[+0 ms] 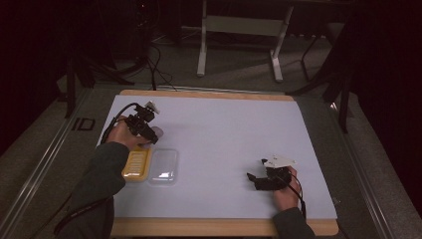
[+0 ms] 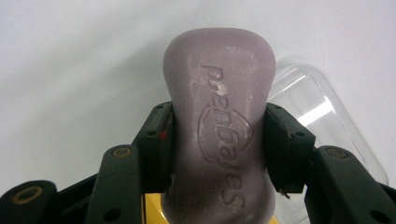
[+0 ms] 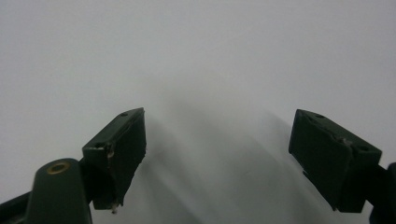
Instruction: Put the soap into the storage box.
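Observation:
A mauve bar of soap (image 2: 219, 126) with embossed lettering is clamped between the two black pads of my left gripper (image 2: 217, 144). In the high view that left gripper (image 1: 155, 133) hovers at the table's left with the soap (image 1: 157, 132) at its tip, just above a yellow soap-dish base (image 1: 137, 164) and the clear lid (image 1: 164, 166) lying beside it. The lid (image 2: 322, 112) appears behind the soap in the left gripper view, and a yellow strip of the base (image 2: 152, 207) shows below. My right gripper (image 1: 254, 178) rests low at the right with its jaws wide apart; the right gripper (image 3: 219, 158) holds nothing.
The white table sheet (image 1: 224, 129) lies on a wooden board (image 1: 199, 226) whose edge shows at front and back. Beyond the table stand a grey metal frame (image 1: 239, 35) and cables (image 1: 154, 64) on the floor. Open sheet lies between the two grippers.

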`<state>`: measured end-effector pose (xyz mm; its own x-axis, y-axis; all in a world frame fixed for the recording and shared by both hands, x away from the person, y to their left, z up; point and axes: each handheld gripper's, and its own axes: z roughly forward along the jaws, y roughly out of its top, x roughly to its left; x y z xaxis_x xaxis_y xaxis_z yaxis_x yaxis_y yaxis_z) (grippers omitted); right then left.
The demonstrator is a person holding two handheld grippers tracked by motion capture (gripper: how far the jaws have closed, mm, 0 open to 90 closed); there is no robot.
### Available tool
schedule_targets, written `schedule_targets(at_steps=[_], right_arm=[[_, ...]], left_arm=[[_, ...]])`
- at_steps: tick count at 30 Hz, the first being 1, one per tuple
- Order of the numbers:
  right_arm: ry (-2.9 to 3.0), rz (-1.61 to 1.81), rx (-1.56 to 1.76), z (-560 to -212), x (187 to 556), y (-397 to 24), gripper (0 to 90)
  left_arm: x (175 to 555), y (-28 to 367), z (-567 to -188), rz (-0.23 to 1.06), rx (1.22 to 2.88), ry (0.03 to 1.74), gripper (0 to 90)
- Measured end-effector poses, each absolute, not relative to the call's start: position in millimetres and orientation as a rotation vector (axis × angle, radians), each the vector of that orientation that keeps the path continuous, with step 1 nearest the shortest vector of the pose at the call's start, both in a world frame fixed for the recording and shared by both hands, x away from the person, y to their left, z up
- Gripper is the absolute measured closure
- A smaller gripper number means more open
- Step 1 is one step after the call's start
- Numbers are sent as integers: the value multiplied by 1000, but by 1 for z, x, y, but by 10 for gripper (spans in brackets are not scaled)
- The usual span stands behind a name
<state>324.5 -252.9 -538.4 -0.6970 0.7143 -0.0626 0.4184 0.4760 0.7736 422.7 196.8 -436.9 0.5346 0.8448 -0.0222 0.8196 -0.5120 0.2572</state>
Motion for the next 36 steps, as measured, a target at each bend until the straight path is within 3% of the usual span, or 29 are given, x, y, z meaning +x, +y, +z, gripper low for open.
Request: schedule_targets(at_steps=[9,36], right_arm=[[2351,1073,946,-539,325,-252,218],[2333,1089,963,-538,324,-254,206]], left_arm=[[414,201,-434,167,2533,1419,494],[391,214,-424,211,2492,1454,494]])
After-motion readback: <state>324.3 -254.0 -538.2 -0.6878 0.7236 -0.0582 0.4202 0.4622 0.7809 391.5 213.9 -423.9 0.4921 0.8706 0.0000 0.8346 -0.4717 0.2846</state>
